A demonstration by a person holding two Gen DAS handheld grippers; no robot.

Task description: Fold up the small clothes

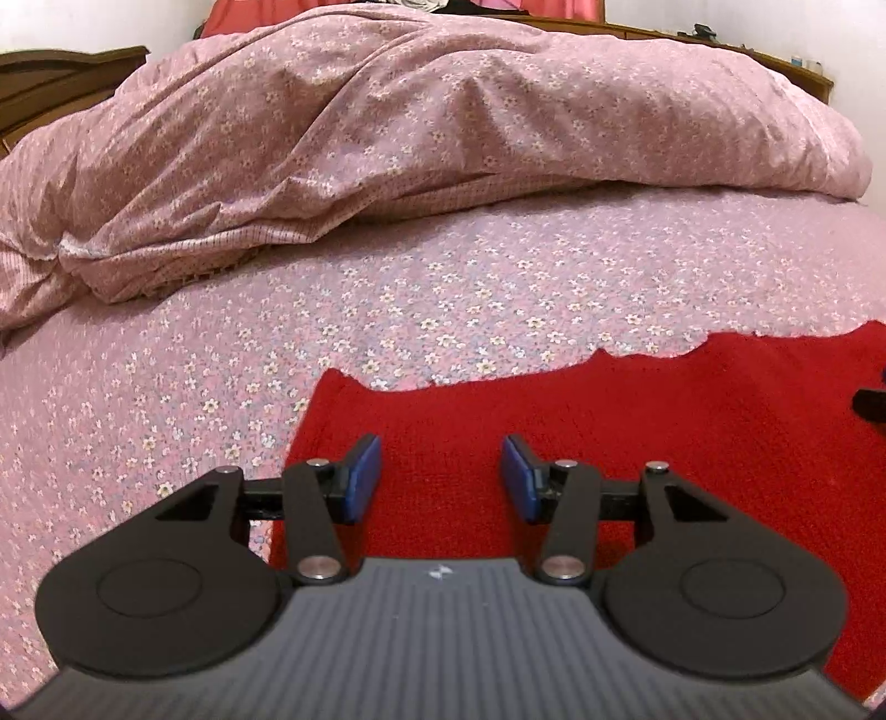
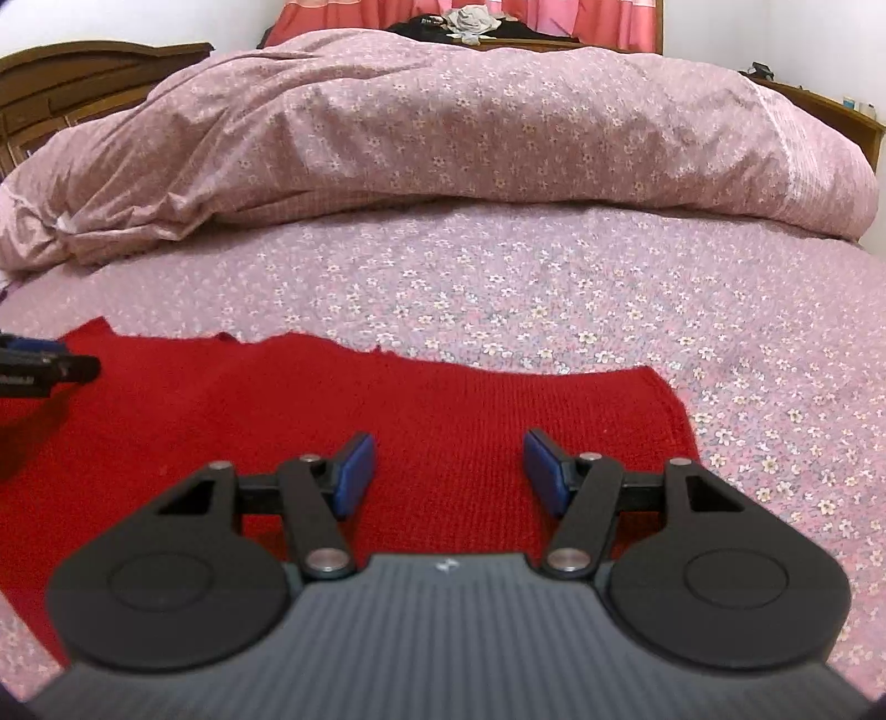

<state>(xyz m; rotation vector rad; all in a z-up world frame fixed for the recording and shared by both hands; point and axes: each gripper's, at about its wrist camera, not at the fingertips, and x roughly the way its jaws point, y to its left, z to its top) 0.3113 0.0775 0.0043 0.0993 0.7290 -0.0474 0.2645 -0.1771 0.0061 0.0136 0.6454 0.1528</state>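
a red knitted garment (image 1: 637, 421) lies flat on the floral bed sheet (image 1: 166, 415), its long axis running left to right. left claw (image 1: 441, 476) and right claw (image 2: 449, 471) hover over it, both spread apart, holding nothing.

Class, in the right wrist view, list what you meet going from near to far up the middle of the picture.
right gripper → red knit garment → flowered bedsheet → bunched duvet → pink curtain

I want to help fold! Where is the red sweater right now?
The red knitted garment lies spread flat on the flowery bedsheet, under both open grippers, left gripper and right gripper, with the bunched-up duvet behind it.
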